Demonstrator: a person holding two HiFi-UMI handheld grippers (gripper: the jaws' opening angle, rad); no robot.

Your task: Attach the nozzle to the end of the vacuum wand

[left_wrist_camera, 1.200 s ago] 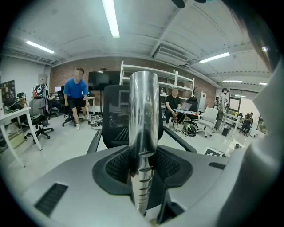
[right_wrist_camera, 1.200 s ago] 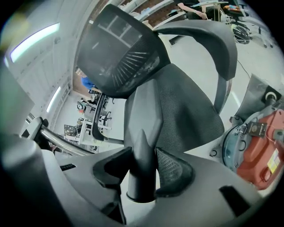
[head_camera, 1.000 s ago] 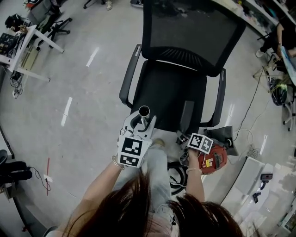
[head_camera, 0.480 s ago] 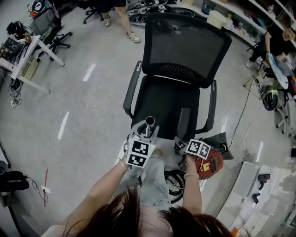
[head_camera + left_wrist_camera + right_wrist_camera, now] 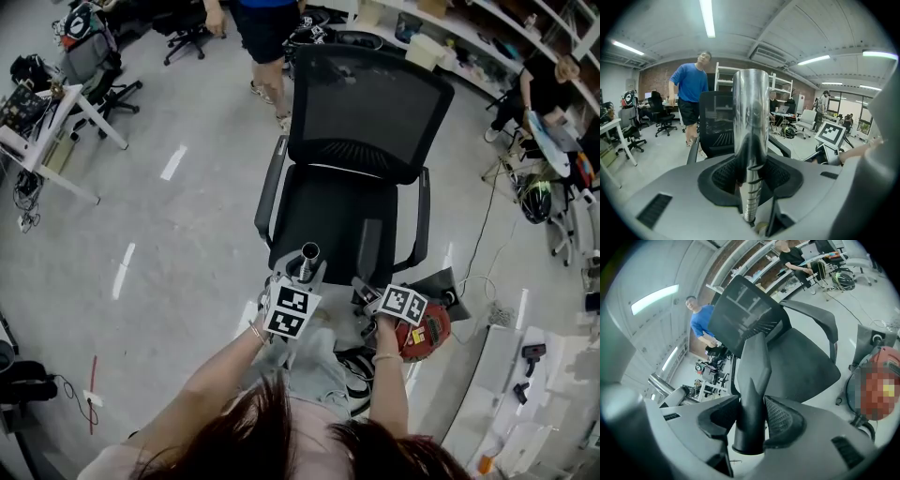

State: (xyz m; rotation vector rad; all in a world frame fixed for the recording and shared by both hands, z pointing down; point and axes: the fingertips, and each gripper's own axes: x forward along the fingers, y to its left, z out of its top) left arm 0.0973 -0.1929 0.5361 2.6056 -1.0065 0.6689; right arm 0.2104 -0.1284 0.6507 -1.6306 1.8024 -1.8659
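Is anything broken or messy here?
Nothing looks broken or spilled. Two parts are just not joined yet: the left gripper grips the shiny metal wand, and the right gripper grips the black tapered plastic nozzle, apart from it.

Grey glossy floor (image 5: pixel 187 234) with light streaks. Black mesh office chair (image 5: pixel 370 103) at centre. White desk (image 5: pixel 47 127) at left edge, cluttered benches (image 5: pixel 469 56) top right. Ceiling strip lights (image 5: pixel 708 18), brick back wall (image 5: pixel 654 77), white rack (image 5: pixel 723 75) against it.
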